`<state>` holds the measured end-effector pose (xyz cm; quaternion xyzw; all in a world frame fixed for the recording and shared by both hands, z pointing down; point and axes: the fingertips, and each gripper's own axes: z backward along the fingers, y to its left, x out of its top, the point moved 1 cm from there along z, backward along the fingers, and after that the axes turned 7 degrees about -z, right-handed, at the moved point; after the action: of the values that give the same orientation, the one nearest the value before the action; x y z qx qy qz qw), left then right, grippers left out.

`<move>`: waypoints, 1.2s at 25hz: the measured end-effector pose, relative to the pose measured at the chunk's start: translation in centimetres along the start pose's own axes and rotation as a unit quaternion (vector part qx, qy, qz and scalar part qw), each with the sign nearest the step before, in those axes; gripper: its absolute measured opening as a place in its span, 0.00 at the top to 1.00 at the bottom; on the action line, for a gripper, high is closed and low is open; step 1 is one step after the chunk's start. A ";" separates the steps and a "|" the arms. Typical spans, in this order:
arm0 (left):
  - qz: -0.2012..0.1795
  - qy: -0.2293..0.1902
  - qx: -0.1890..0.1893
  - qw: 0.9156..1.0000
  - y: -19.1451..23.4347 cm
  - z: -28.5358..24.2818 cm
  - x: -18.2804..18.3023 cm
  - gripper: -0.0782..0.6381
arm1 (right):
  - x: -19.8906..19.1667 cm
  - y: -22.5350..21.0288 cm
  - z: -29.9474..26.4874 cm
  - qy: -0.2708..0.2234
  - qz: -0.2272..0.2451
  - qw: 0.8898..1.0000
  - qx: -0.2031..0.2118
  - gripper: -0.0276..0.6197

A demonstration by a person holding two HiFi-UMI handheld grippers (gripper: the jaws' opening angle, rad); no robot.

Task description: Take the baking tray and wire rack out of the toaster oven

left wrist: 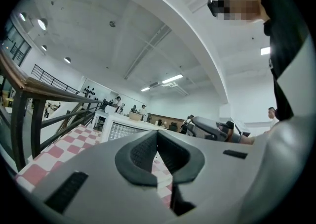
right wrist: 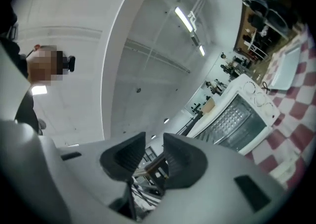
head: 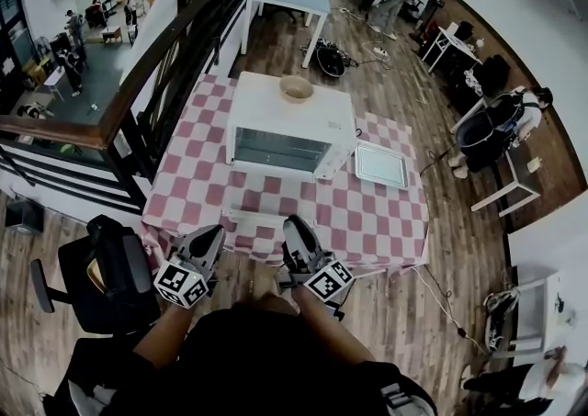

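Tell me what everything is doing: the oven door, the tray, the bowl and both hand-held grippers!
Toaster oven: door shut.
Baking tray: out, lying flat beside the toaster oven.
Bowl: upright on the toaster oven's top.
Left hand-held gripper: shut, empty.
Right hand-held gripper: open, empty.

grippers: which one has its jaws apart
The right gripper: a clear gap shows between its pads, while on the left gripper they meet.

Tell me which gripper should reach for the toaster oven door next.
Right, probably. The right gripper sits nearer the middle of the toaster oven, fingers apart and empty. The left gripper is further aside with fingers together.
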<state>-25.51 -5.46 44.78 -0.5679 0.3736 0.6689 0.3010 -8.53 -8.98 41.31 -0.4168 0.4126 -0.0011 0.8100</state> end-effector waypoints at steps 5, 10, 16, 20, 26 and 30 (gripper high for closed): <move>0.001 0.002 0.009 1.000 1.4 0.2 -0.2 0.90 | 1.2 -3.0 -1.0 -0.073 -0.125 0.989 -0.001 0.77; 0.001 0.006 0.027 1.000 3.2 0.2 -0.7 0.90 | 0.4 -9.3 -2.3 -0.130 -0.305 0.943 -0.026 0.68; 0.006 0.020 0.063 0.998 7.0 -1.4 -1.6 0.90 | 0.6 -17.0 -5.3 -0.153 -0.320 0.931 -0.084 0.69; 0.010 0.034 0.068 0.997 9.2 -3.3 -2.8 0.90 | 0.4 -22.3 -7.2 -0.150 -0.317 0.927 -0.132 0.69; 0.031 0.065 0.064 0.995 11.7 -6.6 -4.8 0.90 | -0.1 -28.6 -10.8 -0.153 -0.321 0.920 -0.167 0.69; 0.040 0.081 0.054 0.994 12.4 -8.4 -6.2 0.90 | -0.8 -31.3 -12.9 -0.153 -0.327 0.916 -0.175 0.69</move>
<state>-30.21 -19.08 52.24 -0.5875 0.4550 0.6111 0.2727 -7.04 -37.79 58.98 -0.6589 0.1182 -0.1296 0.7315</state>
